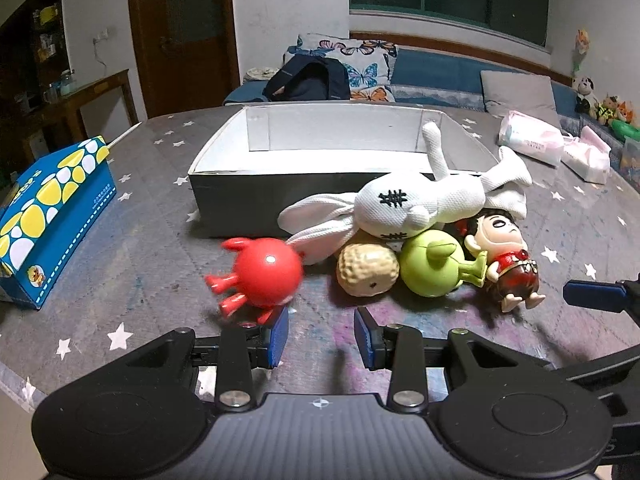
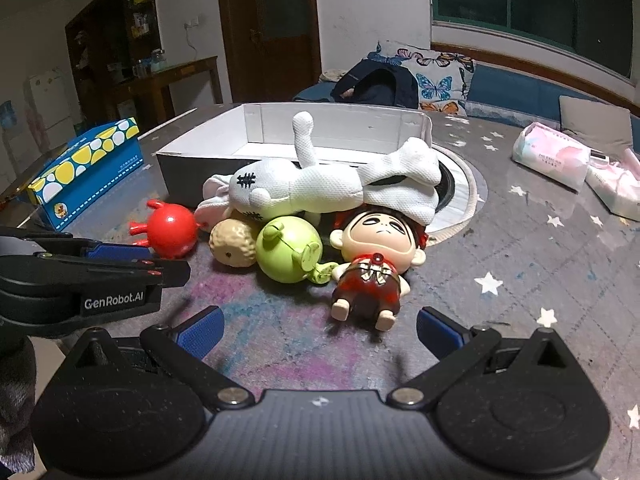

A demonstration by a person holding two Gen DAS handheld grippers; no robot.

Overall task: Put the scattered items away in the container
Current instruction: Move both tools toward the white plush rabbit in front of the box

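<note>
The left claw (image 1: pixel 320 336) stands spread and empty just above the tabletop (image 1: pixel 140 280), with the red toy (image 1: pixel 266 272) close at its eleven o'clock. The right claw (image 2: pixel 318 334), spread wider and also empty, has the doll (image 2: pixel 370 264) at twelve o'clock, lying feet-first toward it. Both toys lie on the near side of the box (image 1: pixel 320 196), so each hand seems nearest its own toy.

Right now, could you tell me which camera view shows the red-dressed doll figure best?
The right wrist view: the doll figure lies face up near the centre, whole from head to feet, its hair partly under the white plush rabbit. The left wrist view shows it smaller, towards the right, beside the green round toy.
</note>
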